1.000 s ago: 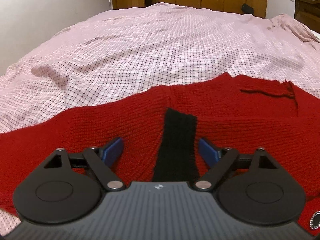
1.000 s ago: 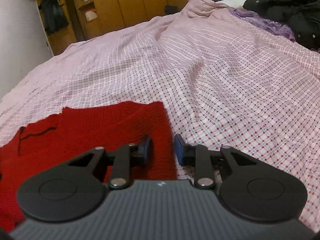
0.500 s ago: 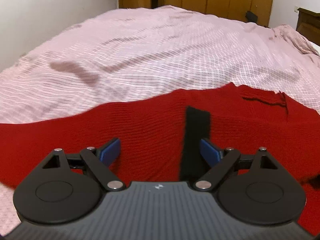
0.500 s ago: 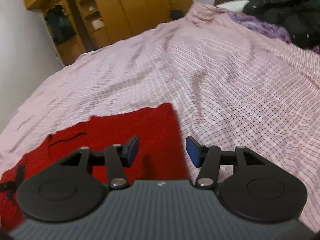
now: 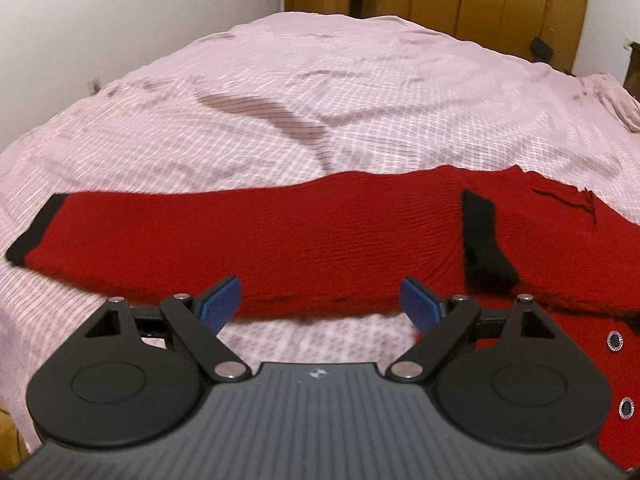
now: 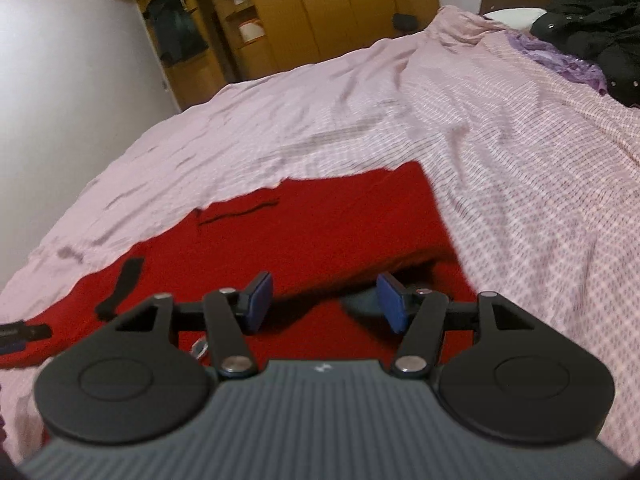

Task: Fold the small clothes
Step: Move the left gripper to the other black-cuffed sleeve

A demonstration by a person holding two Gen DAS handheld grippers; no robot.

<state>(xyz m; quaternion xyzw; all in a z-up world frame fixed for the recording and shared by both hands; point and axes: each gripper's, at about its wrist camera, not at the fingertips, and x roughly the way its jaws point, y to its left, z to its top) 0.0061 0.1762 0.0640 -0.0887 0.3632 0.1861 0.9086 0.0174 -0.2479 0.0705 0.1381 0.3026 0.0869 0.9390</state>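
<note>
A red knitted garment [image 5: 320, 240] lies spread on the pink checked bed sheet [image 5: 320, 100]. One sleeve stretches left and ends in a black cuff [image 5: 34, 232]; a second black cuff [image 5: 482, 236] lies folded over the body. My left gripper [image 5: 320, 300] hovers open over the garment's near edge with nothing between its blue pads [image 5: 222, 302]. In the right wrist view the garment [image 6: 320, 232] has a folded flap at its right side. My right gripper [image 6: 324, 306] hangs just above it, jaws opening, pads not pressing on the cloth.
Wooden wardrobes [image 5: 480, 0] stand beyond the bed's far end and a white wall [image 5: 120, 20] runs along its left. A black jacket [image 6: 600, 28] and purple cloth [image 6: 560, 60] lie on the bed at the far right. Metal eyelets [image 5: 614, 340] show on the garment's near right part.
Both grippers have drawn back and risen from the garment. The left view shifted left, bringing the long sleeve and its cuff into sight. The right jaws went from nearly shut to wide apart.
</note>
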